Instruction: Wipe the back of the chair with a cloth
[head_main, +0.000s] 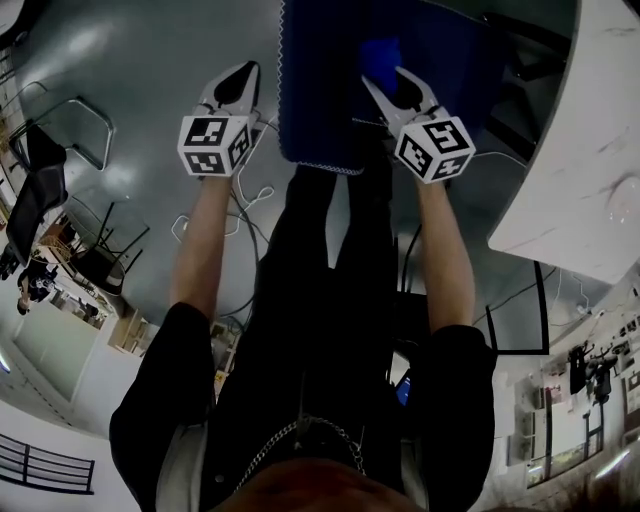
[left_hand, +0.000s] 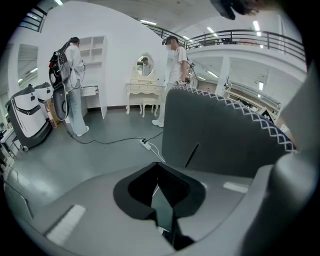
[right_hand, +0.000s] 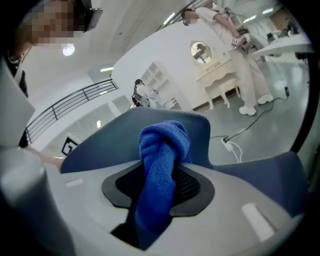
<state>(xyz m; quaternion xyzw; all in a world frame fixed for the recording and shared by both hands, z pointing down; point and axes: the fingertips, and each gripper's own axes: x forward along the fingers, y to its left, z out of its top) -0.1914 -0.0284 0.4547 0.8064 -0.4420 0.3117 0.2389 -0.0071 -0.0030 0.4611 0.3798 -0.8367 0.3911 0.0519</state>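
Between jaws of the right gripper (right_hand: 159, 175) sits the cloth (right_hand: 163, 142).

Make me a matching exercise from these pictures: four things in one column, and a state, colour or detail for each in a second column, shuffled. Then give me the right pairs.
Column one
1. left gripper
2. right gripper
3. cloth
4. chair back

Column two
A. bunched up, bright blue
B. jaws together, nothing between them
C. edged with white zigzag stitching
D. shut on the cloth

Right pairs: 1-B, 2-D, 3-A, 4-C.
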